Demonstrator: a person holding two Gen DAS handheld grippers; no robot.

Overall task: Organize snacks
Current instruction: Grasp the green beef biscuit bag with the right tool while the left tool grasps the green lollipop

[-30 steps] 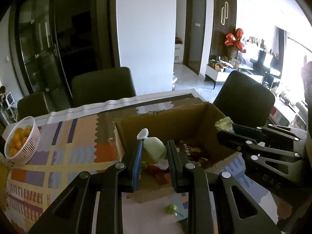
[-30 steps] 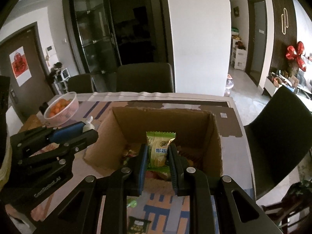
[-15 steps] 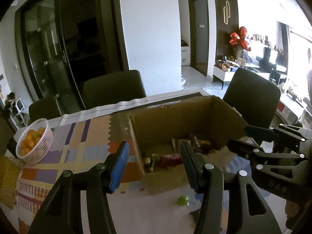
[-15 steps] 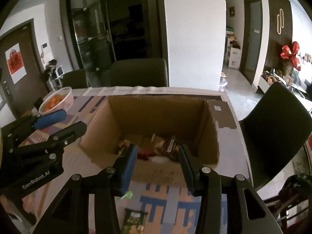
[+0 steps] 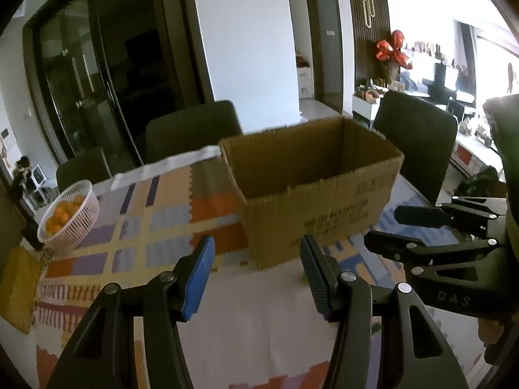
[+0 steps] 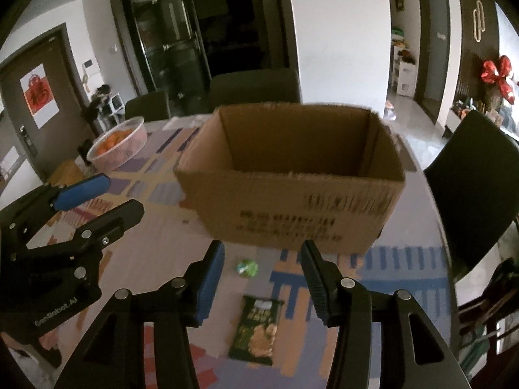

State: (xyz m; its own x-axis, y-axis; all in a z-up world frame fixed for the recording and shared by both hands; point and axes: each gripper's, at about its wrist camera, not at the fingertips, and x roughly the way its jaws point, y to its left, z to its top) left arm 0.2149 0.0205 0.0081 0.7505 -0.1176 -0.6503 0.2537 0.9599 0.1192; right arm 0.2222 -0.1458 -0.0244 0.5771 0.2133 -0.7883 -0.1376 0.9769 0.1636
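An open cardboard box [image 5: 318,201] [image 6: 292,194] stands on the table; its contents are hidden behind the near wall. My left gripper [image 5: 258,274] is open and empty, low in front of the box; it also shows at the left of the right wrist view [image 6: 103,201]. My right gripper [image 6: 262,278] is open and empty, just short of the box; it also shows at the right of the left wrist view [image 5: 399,227]. A dark green snack packet [image 6: 256,330] and a small green wrapped candy [image 6: 247,267] lie on the table between the right gripper's fingers.
A white basket of oranges [image 5: 68,217] [image 6: 118,146] stands at the far left on the patterned tablecloth [image 5: 155,223]. Dark chairs [image 5: 191,129] [image 6: 473,175] stand behind and to the right of the table. A yellow item [image 5: 18,288] lies at the left edge.
Both grippers opened and let their snacks drop into the box, then drew back and lowered. The box's inside is now hidden behind its near wall.
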